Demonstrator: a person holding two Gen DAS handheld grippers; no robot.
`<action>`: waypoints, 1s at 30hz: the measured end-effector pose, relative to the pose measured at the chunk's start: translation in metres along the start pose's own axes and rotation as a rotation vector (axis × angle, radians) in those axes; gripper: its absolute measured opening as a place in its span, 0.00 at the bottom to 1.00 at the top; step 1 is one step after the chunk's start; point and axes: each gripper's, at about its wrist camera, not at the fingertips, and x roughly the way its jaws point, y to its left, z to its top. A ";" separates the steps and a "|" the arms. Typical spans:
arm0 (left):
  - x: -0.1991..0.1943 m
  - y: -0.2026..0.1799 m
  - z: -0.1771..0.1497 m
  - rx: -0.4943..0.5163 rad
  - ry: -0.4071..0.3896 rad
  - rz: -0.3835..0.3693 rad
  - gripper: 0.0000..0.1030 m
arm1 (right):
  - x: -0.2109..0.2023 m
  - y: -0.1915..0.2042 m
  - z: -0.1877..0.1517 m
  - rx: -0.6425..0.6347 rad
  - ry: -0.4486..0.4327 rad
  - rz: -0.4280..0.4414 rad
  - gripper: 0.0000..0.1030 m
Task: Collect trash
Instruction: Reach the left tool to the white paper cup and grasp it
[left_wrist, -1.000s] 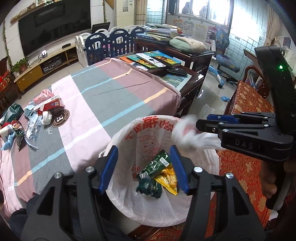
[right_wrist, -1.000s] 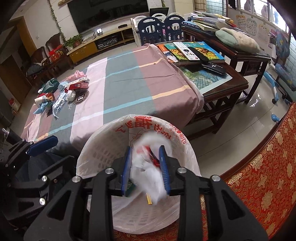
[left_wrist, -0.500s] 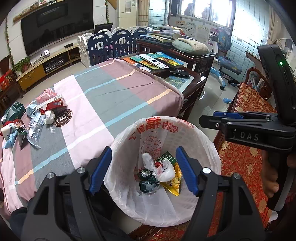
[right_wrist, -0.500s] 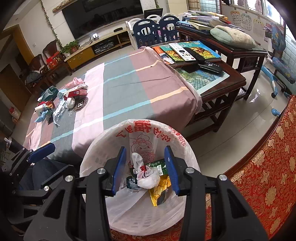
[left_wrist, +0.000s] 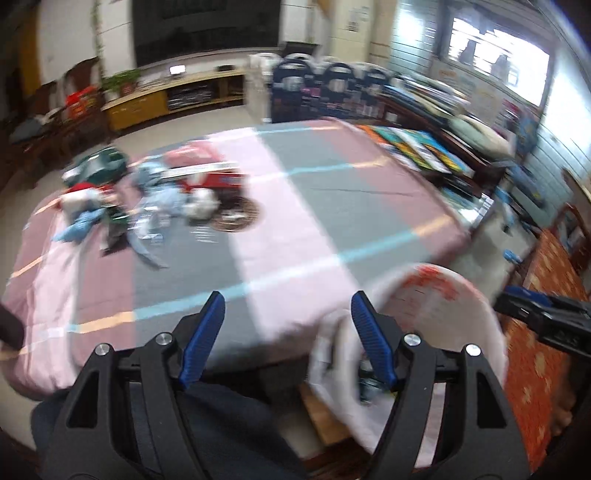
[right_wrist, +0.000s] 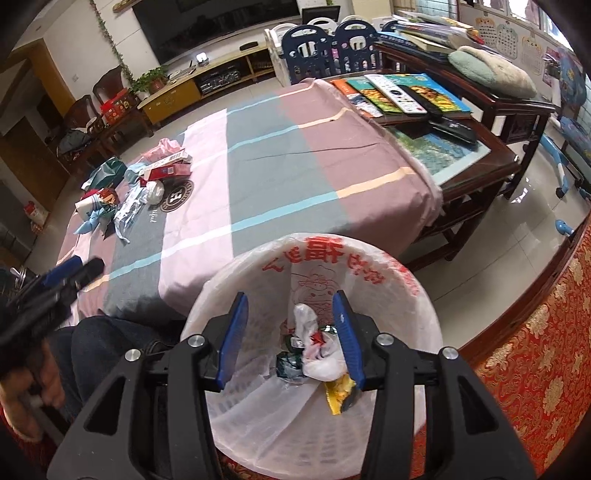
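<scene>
Over the striped tablecloth (left_wrist: 295, 206), in the blurred left wrist view, the left gripper (left_wrist: 287, 334) has its jaws closing with nothing between them. A trash pile (left_wrist: 147, 199) lies on the cloth's far left; the lined bin (left_wrist: 436, 306) sits at lower right. From the right wrist view, the right gripper (right_wrist: 290, 334) hangs above the bin (right_wrist: 369, 273), jaws opening and empty. A white crumpled bag (right_wrist: 319, 354) rests inside on green and yellow wrappers (right_wrist: 338, 395).
</scene>
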 end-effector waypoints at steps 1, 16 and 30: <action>0.004 0.019 0.003 -0.032 0.001 0.036 0.52 | 0.005 0.008 0.003 -0.012 0.005 0.007 0.46; 0.101 0.294 0.094 -0.277 -0.041 0.415 0.84 | 0.087 0.140 0.038 -0.169 0.113 0.130 0.46; 0.167 0.320 0.098 -0.036 0.090 0.143 0.24 | 0.134 0.151 0.038 -0.135 0.214 0.126 0.46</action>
